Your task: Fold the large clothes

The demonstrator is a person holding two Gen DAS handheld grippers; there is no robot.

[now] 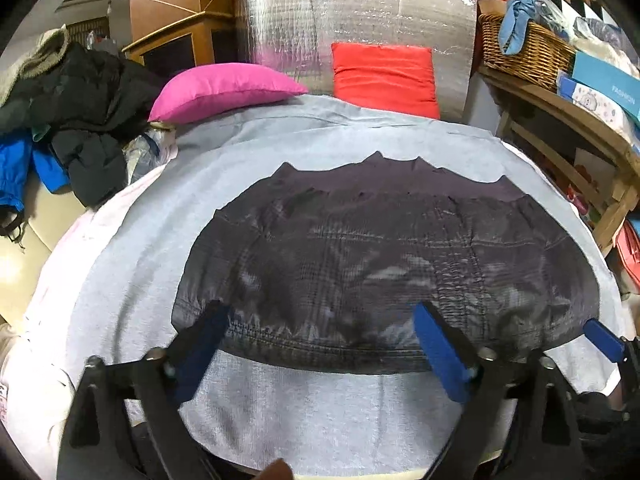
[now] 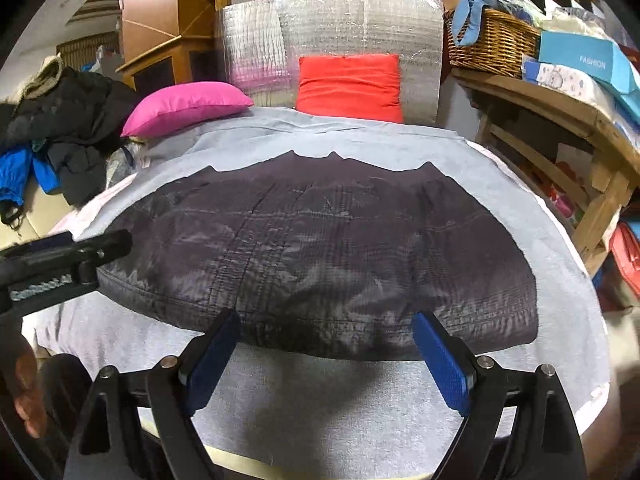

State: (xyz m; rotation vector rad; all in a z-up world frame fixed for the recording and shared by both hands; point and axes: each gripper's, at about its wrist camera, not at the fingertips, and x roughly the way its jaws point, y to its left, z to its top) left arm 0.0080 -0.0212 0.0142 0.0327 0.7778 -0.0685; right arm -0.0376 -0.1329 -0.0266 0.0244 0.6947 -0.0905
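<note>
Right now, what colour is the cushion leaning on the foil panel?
Orange-red cushion; clearest in the right wrist view.

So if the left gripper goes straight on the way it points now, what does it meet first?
Probably the dark jacket: its near hem lies just ahead of the left gripper, whose jaws stand open and empty. Depth is unclear.

A folded jacket (image 1: 384,264) is lying in the middle of a sheet (image 1: 132,264) that is spread over the bed. Behind the jacket, at the far edge of the sheet, two cushions are being kept: one (image 1: 224,94) to the left, lying flat, and the other (image 1: 386,80) to the right, propped against a padded panel (image 1: 352,12). A heap of clothes (image 1: 80,108) is piled beside the bed at the left. At the right, a basket (image 1: 524,52) and boxes (image 1: 600,84) are resting on a shelf (image 1: 568,120).
</note>
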